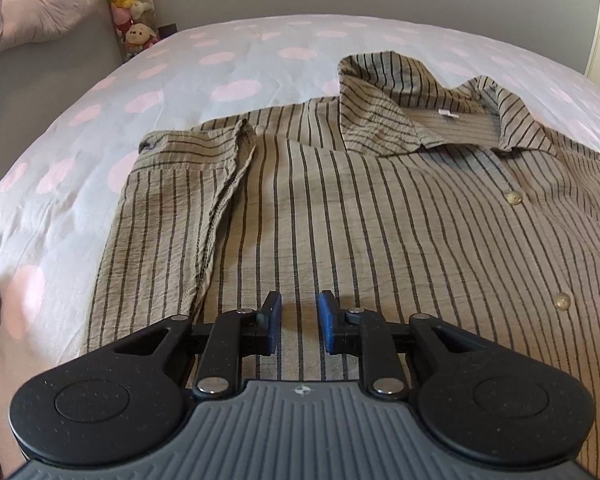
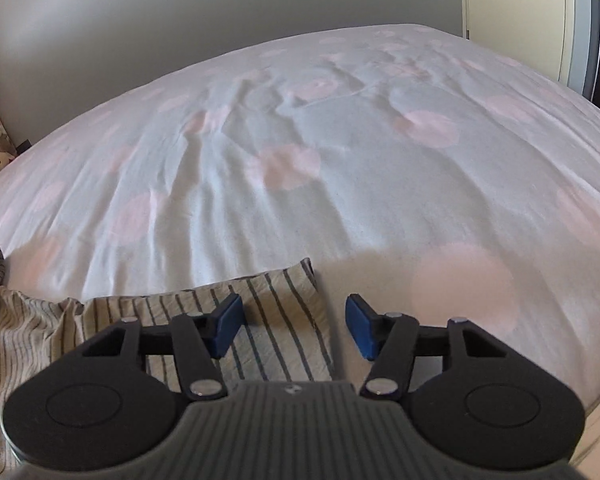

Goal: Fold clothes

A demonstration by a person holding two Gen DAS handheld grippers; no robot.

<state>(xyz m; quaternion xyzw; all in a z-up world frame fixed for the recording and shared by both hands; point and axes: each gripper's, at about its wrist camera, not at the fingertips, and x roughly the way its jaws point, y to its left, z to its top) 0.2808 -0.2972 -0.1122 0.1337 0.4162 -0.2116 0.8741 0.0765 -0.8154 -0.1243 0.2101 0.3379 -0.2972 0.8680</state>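
folding has barely begun: the striped shirt (image 1: 340, 208) lies spread, buttons up, across the near side of the bed (image 1: 220, 64), one sleeve (image 1: 188, 184) turned in. your left gripper (image 1: 299, 322) hovers released above the front. your right gripper (image 2: 293, 326), released, straddles the other sleeve's cuff (image 2: 284, 312).

polka-dot bed sheet (image 2: 300, 168), grey wall (image 2: 220, 12), plush toys (image 1: 134, 4) in corner

The striped shirt (image 1: 340, 208) runs off the right and bottom edges of the left wrist view. The plush toys (image 1: 134, 4) are too small to identify. The bedsheet (image 2: 300, 152) looks blurred.
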